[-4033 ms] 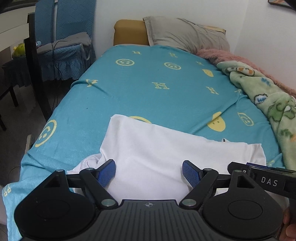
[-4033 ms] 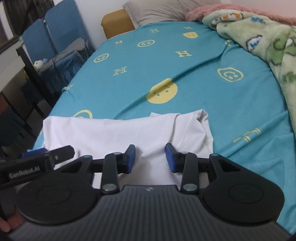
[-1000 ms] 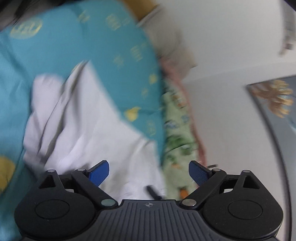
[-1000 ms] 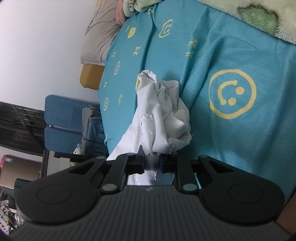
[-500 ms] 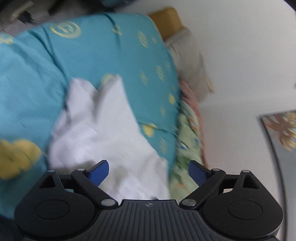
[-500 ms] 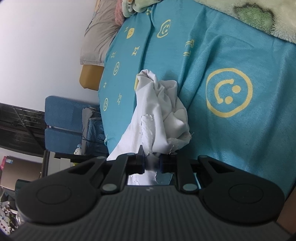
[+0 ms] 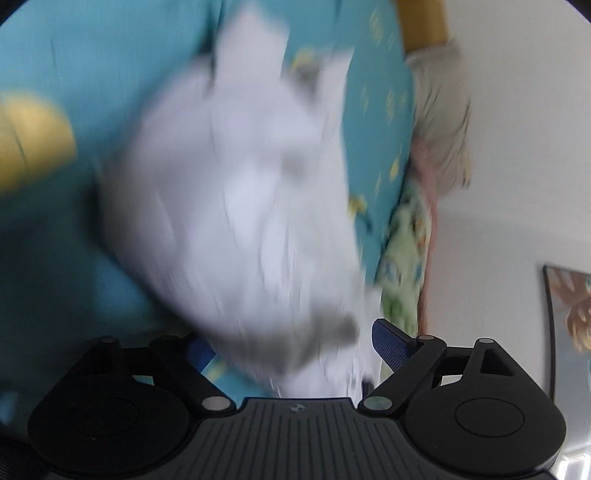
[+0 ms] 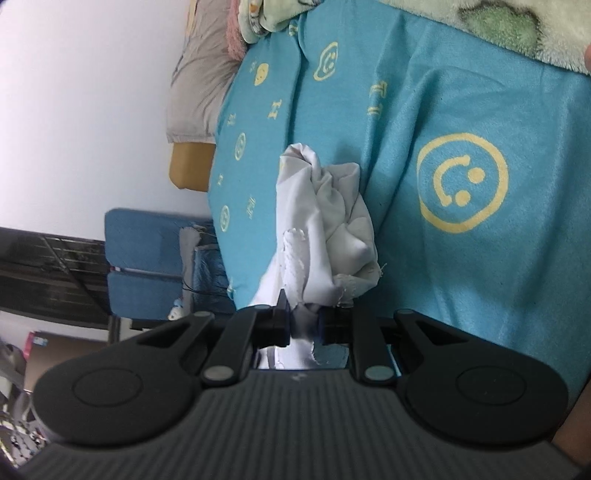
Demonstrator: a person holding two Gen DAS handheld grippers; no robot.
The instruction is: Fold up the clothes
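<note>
A white garment (image 8: 325, 221) hangs bunched from my right gripper (image 8: 304, 325), which is shut on its edge above the blue bed sheet (image 8: 461, 258). In the left wrist view the same white garment (image 7: 240, 206) fills the middle, blurred by motion. My left gripper (image 7: 291, 347) is open, its blue pads spread wide, with the cloth's lower part between them; the left pad is partly hidden by the cloth.
The bed carries a blue sheet with yellow smiley faces (image 7: 92, 92), a grey pillow (image 8: 199, 92) and a green fleece blanket (image 8: 480, 26) along the wall side. A blue chair (image 8: 144, 266) stands beside the bed. A framed picture (image 7: 569, 306) hangs on the wall.
The left gripper has swung closer to the garment, which now fills its view and sits between its open fingers. The right gripper holds the cloth as before, almost still.
</note>
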